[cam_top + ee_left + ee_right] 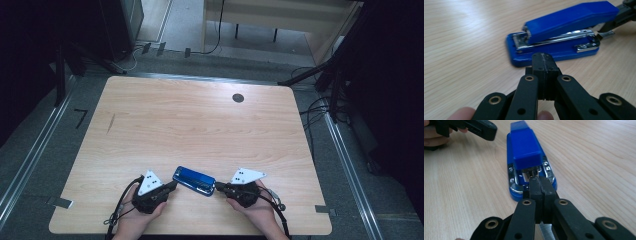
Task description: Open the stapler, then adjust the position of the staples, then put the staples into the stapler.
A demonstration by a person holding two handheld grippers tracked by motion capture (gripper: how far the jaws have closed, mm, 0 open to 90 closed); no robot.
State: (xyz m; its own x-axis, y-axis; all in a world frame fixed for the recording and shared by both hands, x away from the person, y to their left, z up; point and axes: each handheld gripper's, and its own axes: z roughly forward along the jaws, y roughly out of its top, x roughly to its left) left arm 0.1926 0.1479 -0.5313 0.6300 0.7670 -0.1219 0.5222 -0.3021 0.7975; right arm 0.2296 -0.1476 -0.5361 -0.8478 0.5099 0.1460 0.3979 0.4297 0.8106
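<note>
A blue stapler (194,180) lies near the table's front edge, between my two grippers. Its blue top (571,20) is lifted off the shiny metal magazine (554,40). My left gripper (543,56) is shut with nothing between its pads, and its tip sits just short of the stapler's base. In the high view the left gripper (173,186) is at the stapler's left end. My right gripper (540,180) is at the other end, shut on a silver strip of staples (545,230). The strip's front end (605,35) points at the stapler.
The wooden table (200,125) has a round dark cable hole (238,98) at the back right and a short dark mark (110,123) at the left. Floor rails, cables and dark stands surround the table.
</note>
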